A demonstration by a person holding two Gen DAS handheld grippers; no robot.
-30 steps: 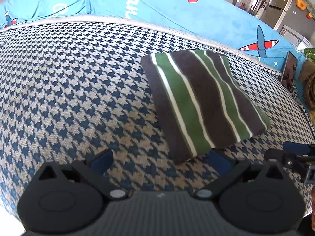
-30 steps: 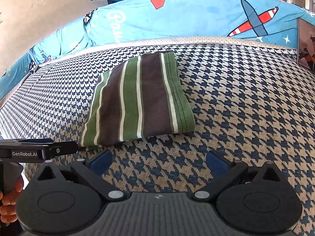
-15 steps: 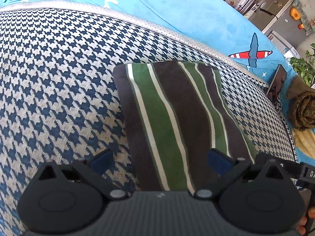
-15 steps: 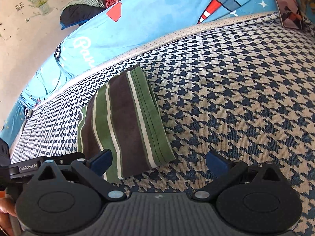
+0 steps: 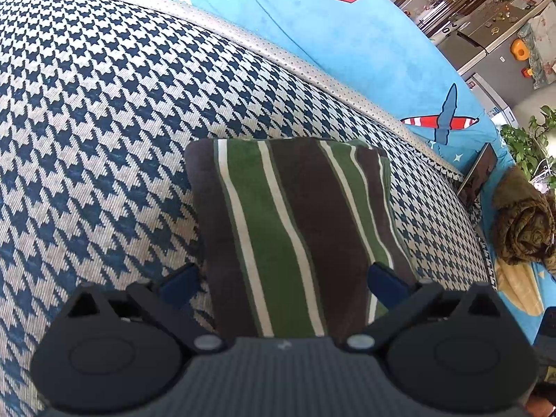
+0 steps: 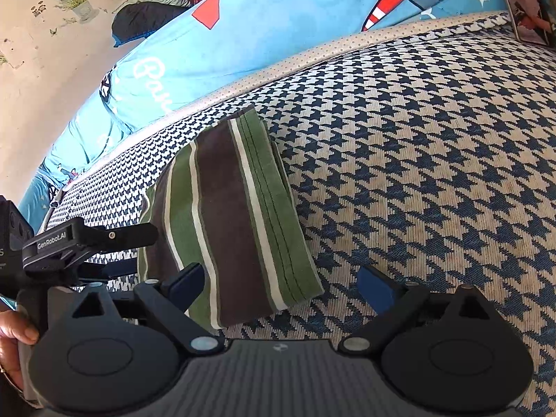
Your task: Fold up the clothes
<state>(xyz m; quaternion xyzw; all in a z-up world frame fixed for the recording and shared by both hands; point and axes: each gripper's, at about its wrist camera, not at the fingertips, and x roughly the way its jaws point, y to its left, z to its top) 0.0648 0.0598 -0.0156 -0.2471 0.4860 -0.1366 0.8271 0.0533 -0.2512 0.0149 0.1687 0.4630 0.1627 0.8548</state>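
The striped cloth [image 5: 295, 236] lay flat on the houndstooth bed cover [image 5: 104, 121], already a neat, thick rectangle w/ several layers stacked at its edges. That fits 2 stages: a fold still to be made smaller, or a fold all done. One look couldn't tell which.

The left gripper [image 5: 283, 278] had its jaws wide open w/ nothing in them. The cloth's near end sat right between them: one pad just off the left edge, the other over the right part. The right gripper [image 6: 281, 281] was wide open too and held nothing. The cloth's near right corner lay between its jaws, toward the left pad. The left gripper [image 6: 90, 239] showed in the right view, beside the cloth's left edge.

If a pinch came next, I think it should take all the layers at once, low & close to the bed, so the stack wouldn't slip apart.

The cloth looked soft & fuzzy, like a thick knit, w/ green, brown & thin white stripes running away from the jaws. A stitched hem ran down its right side. The bed cover looked rough & woven. A smooth blue quilt [image 6: 278, 27] lay far beyond the jaws.
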